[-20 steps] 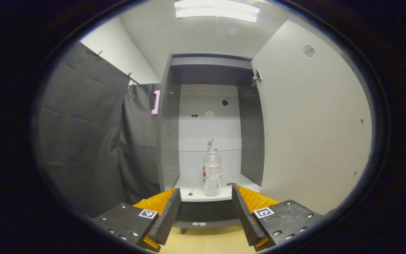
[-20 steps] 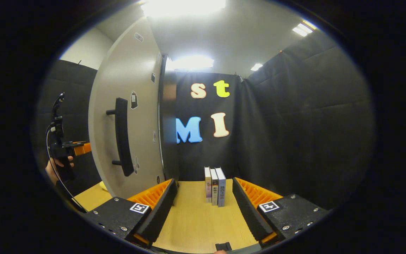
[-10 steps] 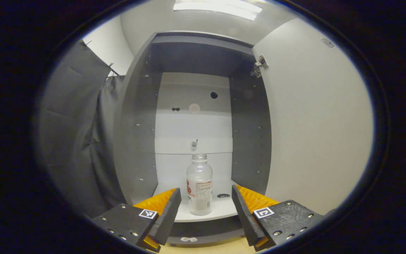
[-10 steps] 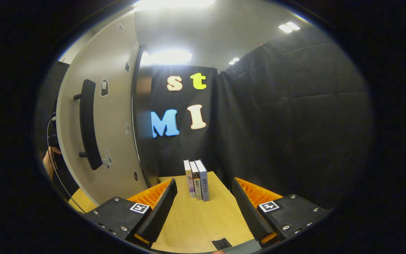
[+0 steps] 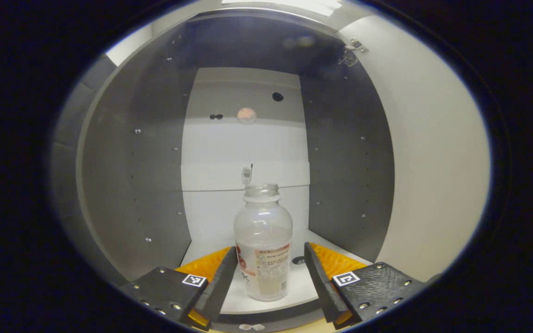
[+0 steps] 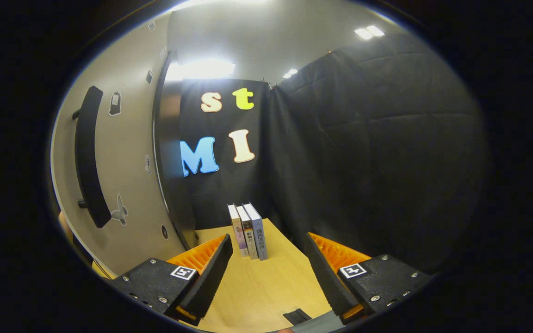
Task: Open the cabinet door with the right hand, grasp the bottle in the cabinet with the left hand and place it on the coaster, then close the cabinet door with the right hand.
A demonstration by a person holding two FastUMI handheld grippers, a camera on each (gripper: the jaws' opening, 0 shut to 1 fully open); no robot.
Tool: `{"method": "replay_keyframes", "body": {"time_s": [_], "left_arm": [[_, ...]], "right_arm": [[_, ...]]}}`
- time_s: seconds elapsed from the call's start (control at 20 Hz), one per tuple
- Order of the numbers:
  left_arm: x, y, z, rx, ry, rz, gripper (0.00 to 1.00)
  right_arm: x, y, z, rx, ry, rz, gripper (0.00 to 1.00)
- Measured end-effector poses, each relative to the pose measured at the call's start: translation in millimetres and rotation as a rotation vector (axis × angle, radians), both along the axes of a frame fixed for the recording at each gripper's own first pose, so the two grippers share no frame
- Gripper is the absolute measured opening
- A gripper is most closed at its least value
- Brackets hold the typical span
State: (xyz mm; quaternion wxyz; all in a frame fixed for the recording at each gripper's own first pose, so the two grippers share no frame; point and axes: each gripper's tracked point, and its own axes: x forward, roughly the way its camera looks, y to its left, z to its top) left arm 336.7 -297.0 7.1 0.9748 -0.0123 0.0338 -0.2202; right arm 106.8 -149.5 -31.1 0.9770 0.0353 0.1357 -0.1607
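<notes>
A clear capless bottle (image 5: 263, 245) with a red and white label stands upright on the white floor of the grey cabinet (image 5: 132, 185). In the left gripper view my left gripper (image 5: 269, 259) is open, its two fingers flanking the bottle's lower half with a small gap on each side. The cabinet door (image 5: 428, 162) stands swung open on the right. In the right gripper view my right gripper (image 6: 269, 252) is open over the wooden table (image 6: 266, 286), holding nothing. The door's outer face (image 6: 132, 185) with its black handle (image 6: 88, 157) is to that gripper's left.
Three books (image 6: 248, 230) stand upright on the wooden table against the black cloth wall. A small black object (image 6: 296, 317) lies on the table near the right gripper. A dark disc (image 5: 298, 260) lies on the cabinet floor behind the bottle.
My left gripper has pushed forward into the cabinet, so the bottle now stands between its open fingers. The right gripper has turned rightward, away from the door, whose handle slid to the view's left edge.
</notes>
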Motion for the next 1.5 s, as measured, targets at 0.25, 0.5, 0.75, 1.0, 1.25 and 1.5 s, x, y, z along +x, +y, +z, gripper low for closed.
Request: {"method": "replay_keyframes", "body": {"time_s": [0.25,0.5,0.75,1.0,1.25,1.5], "left_arm": [[17,-3,-12,0.031,0.002,-0.018,0.82],[-1,1,-2,-0.003,0.000,-0.055,0.72],[-51,28,17,0.011,-0.046,-0.003,0.72],[-109,63,19,-0.018,-0.044,0.058,0.71],[-159,98,6,-0.023,-0.022,0.131,0.72],[-203,129,-14,-0.047,-0.001,0.187,0.72]], "right_arm": [[10,11,0,-0.019,0.010,-0.013,0.96],[14,27,8,-0.024,-0.020,0.010,0.97],[4,25,14,-0.006,-0.045,0.078,0.96],[-15,18,27,0.010,-0.086,0.126,0.96],[-32,22,33,-0.002,-0.103,0.181,0.96],[-48,27,30,-0.021,-0.103,0.225,0.96]]}}
